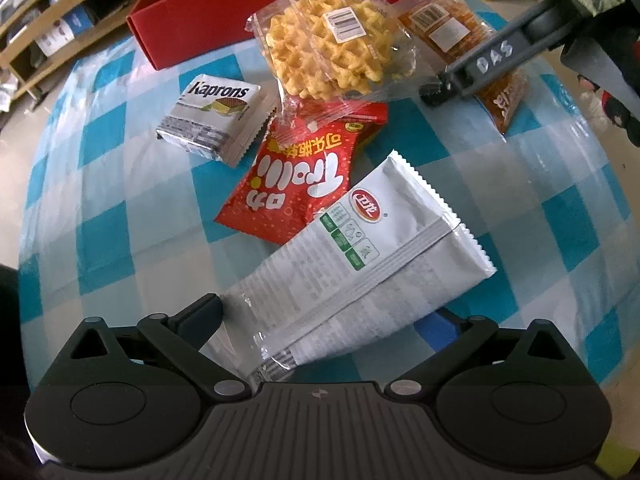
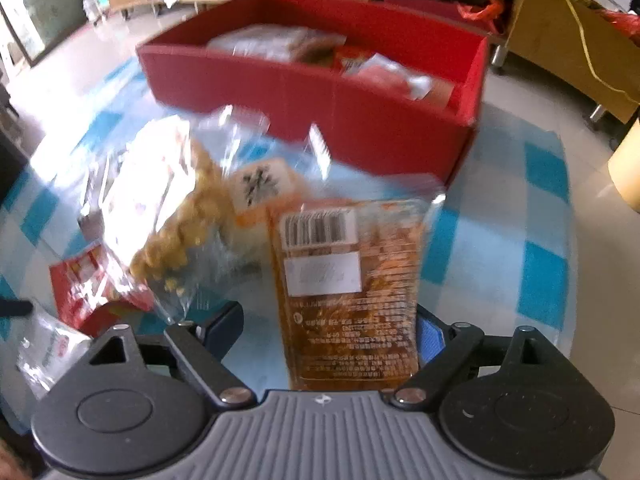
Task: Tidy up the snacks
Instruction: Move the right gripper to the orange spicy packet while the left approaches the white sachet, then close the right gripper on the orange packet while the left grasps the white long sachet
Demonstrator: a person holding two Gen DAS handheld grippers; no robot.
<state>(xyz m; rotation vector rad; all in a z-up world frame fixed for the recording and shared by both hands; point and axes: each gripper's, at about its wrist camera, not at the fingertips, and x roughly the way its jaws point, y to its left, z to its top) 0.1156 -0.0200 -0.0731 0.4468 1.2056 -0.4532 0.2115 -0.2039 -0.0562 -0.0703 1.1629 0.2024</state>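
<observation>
On the checked cloth (image 1: 104, 216), going left to right in the left wrist view: a silver Kaprons pack (image 1: 210, 118) lies flat by itself, near the front wall of the red box (image 1: 208, 12). Next comes a red Trolli bag (image 1: 298, 178), its top tucked under a clear waffle pack (image 1: 330, 46). A white pouch (image 1: 360, 268) lies on a slant, overlapping the Trolli bag's lower corner. Its near end sits between the jaws of the left gripper (image 1: 328, 318), which stand wide apart; the left finger (image 1: 200, 312) is just beside the pouch's edge and the pads do not press on it. At far right, an orange pack (image 1: 444, 30) lies beside the waffle pack, with one finger of the right gripper (image 1: 436, 92) over it.

In the right wrist view, which is blurred, the waffle pack (image 2: 172, 216) is on the left, and the orange pack (image 2: 348, 288) lies lengthwise between the right gripper's (image 2: 328, 326) spread jaws. It sits against the right-hand finger (image 2: 430, 338) and well clear of the left one, so it is not clamped. Behind it, the red box (image 2: 320, 116) already holds several packs.
</observation>
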